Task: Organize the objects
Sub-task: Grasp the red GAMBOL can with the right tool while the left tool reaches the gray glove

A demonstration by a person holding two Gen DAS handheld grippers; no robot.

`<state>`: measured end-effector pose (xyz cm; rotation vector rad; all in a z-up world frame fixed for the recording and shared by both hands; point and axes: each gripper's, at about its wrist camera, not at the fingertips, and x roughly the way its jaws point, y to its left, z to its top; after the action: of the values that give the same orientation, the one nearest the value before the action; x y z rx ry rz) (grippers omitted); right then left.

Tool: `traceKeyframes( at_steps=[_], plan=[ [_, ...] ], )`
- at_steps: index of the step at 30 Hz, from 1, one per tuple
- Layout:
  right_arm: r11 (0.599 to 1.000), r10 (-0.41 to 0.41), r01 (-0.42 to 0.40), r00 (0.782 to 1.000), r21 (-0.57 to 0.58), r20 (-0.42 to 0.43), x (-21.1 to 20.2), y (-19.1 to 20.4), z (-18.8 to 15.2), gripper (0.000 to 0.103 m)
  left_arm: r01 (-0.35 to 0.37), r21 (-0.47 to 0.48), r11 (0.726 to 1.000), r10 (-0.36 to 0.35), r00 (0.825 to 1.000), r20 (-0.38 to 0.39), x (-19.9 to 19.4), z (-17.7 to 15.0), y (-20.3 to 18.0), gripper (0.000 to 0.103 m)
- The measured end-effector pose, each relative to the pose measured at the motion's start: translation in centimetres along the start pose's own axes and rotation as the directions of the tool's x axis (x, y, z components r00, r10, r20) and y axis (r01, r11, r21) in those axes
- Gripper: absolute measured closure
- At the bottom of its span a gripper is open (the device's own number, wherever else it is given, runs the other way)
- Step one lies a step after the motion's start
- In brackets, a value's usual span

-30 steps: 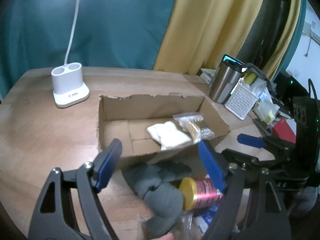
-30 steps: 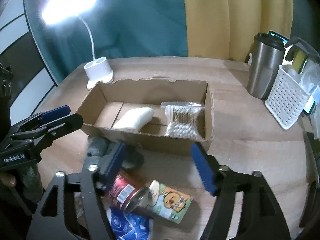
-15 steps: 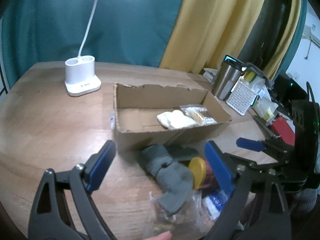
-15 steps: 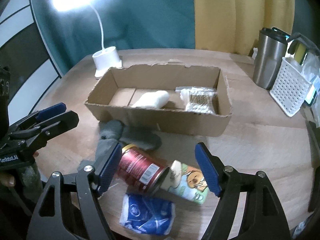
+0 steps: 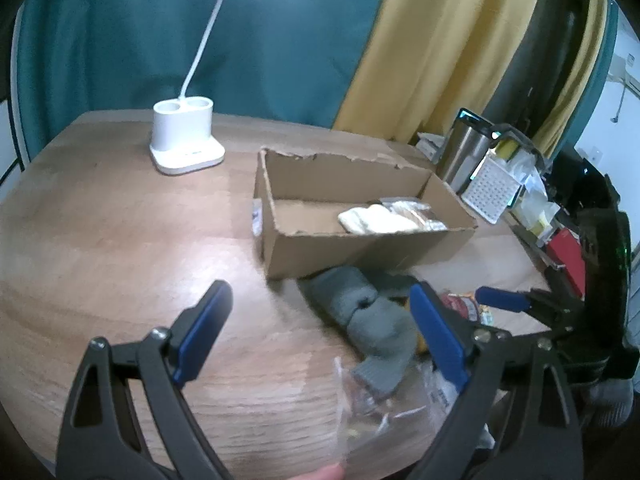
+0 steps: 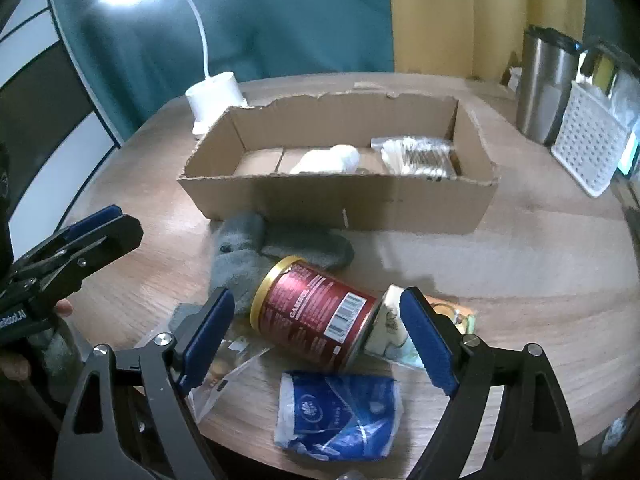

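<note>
wooden table (image 6: 520, 264), teal curtain (image 5: 120, 40), yellow curtain (image 5: 440, 40)

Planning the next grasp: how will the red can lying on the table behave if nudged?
The red can lies on its side, so it will probably roll. Its wall looks rigid, likely stiff under the pads. One end rests against the grey sock, which may check rolling that way.

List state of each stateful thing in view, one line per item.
left gripper: open, nothing between the pads
right gripper: jaws opening, red can between them, pads not touching
red can: lying on its side
cardboard box: open-topped, holding white bundle and cotton swab pack
grey sock: crumpled, outside the box
desk lamp: on
steel tumbler: upright, lid on
</note>
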<state>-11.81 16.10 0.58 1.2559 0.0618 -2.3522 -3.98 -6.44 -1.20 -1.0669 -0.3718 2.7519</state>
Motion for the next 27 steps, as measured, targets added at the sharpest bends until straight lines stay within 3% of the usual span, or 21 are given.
traceKeyframes(
  at_steps=[12,14,17,27],
  plan=[
    [1.000,-0.026,0.026,0.999,0.000,-0.036,1.8,0.6,0.1,0.017,-0.011,-0.021,1.000,0.011,1.000,-0.017,0.5,-0.5,1.2,0.011],
    [0.999,-0.044,0.044,0.999,-0.015,-0.027,1.8,0.7,0.1,0.028,-0.014,-0.019,1.000,0.013,1.000,-0.025,0.8,-0.5,1.1,0.011],
    [0.999,-0.026,0.026,0.999,-0.020,-0.026,1.7,0.6,0.0,0.036,-0.018,-0.014,1.000,0.017,0.999,-0.036,1.3,-0.5,0.7,0.011],
    [0.999,0.024,-0.023,0.999,-0.022,0.039,-0.8,-0.8,0.4,0.036,-0.022,0.023,0.999,0.024,0.996,-0.089,3.7,-0.4,-2.1,0.011]
  ],
)
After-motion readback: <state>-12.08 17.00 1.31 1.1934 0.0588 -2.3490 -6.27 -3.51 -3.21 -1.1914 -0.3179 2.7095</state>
